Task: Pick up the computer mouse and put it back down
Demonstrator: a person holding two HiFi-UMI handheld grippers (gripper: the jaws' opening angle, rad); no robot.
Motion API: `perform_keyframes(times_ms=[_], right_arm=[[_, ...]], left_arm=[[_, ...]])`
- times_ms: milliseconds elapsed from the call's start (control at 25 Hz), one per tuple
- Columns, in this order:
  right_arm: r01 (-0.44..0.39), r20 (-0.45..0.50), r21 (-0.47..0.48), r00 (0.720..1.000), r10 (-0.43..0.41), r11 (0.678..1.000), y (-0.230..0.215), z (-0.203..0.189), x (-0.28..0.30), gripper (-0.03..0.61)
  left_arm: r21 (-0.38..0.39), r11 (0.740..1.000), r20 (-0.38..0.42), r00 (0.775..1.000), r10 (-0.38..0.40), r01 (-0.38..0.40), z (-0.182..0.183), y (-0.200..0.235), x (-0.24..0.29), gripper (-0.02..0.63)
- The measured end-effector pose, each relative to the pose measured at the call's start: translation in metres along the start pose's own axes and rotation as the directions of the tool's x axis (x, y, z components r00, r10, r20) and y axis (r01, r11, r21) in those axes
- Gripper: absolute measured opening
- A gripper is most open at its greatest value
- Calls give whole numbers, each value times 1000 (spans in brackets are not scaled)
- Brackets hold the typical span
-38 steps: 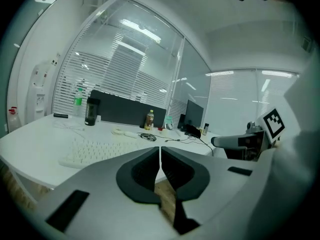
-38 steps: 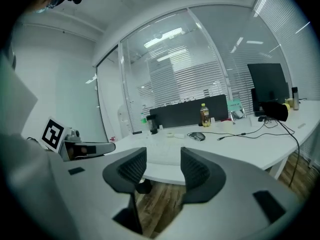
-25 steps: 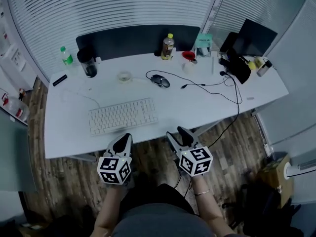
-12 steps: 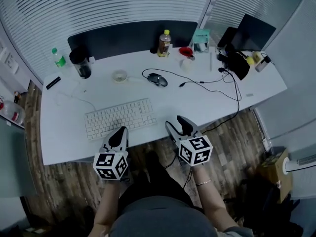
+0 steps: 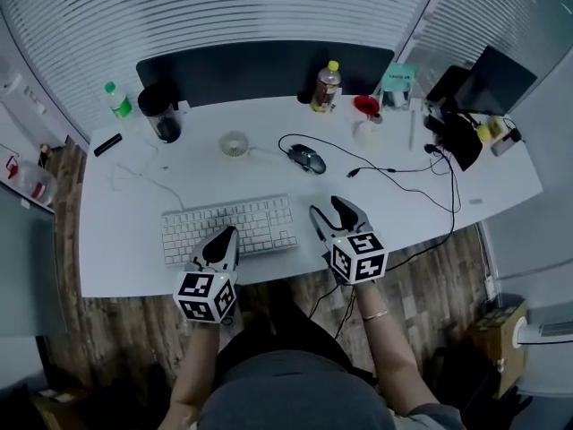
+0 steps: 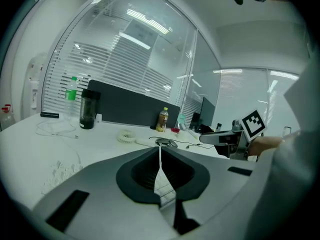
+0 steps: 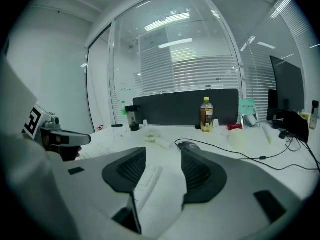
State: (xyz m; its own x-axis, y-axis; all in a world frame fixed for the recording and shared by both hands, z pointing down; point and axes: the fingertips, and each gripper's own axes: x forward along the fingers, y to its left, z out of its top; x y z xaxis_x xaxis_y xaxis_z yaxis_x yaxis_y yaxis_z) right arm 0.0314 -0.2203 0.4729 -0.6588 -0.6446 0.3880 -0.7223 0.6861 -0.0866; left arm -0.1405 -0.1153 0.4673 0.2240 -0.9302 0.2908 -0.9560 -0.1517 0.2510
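Note:
The dark computer mouse point(image 5: 309, 158) lies on the white desk point(image 5: 125, 240) behind the keyboard, its black cable running off to the right. It also shows small and far ahead in the left gripper view as the mouse point(image 6: 165, 143), and beyond the right jaw in the right gripper view as the mouse point(image 7: 189, 145). My right gripper point(image 5: 328, 208) hovers over the desk's front part, right of the keyboard, jaws open and empty point(image 7: 162, 166). At the desk's front edge, my left gripper point(image 5: 226, 236) is over the keyboard's near side, its jaws shut on nothing point(image 6: 160, 156).
A white keyboard point(image 5: 228, 229) lies front centre. Along the back stand a green bottle point(image 5: 115, 99), a black tumbler point(image 5: 161, 115), a small white fan point(image 5: 235, 143), a yellow-capped bottle point(image 5: 328, 85), a red cup point(image 5: 365, 106) and a monitor point(image 5: 492, 79).
Both grippers have moved forward from in front of the desk to over its front edge, the right one further. Neither gripper's jaws have changed.

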Motion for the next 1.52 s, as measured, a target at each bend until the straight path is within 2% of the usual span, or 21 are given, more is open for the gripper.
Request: perform_keyframes(times_ms=[240,800,1000,1160,1320,1520], right_arm=[[3,-43,-50,999,-6,999,-35,5,43,210],[-109,-199,-125,977,83,986,-82,-10,135,249],[-135,-239,-142,966,98,981,-90,-19,159,270],[-169,-264,-194,958,114,966,-91,-20,174,302],[-225,-296,-210,942,158,951,-86,-24,188,325],[-252,-356,-240,921,157,937,-85,-33,201,330]], left_arm=[[-25,997,-18,997,70,-70,4,18,22,29],[-61,980,-75,979,187,-192,4,46,54,29],[-75,972,-90,973,214,-221,2,51,61,29],[-93,966,-99,968,232,-242,0,54,64,29],[-107,960,-108,962,249,-260,-4,54,65,29],[-102,955,-119,956,267,-280,-4,56,65,29]])
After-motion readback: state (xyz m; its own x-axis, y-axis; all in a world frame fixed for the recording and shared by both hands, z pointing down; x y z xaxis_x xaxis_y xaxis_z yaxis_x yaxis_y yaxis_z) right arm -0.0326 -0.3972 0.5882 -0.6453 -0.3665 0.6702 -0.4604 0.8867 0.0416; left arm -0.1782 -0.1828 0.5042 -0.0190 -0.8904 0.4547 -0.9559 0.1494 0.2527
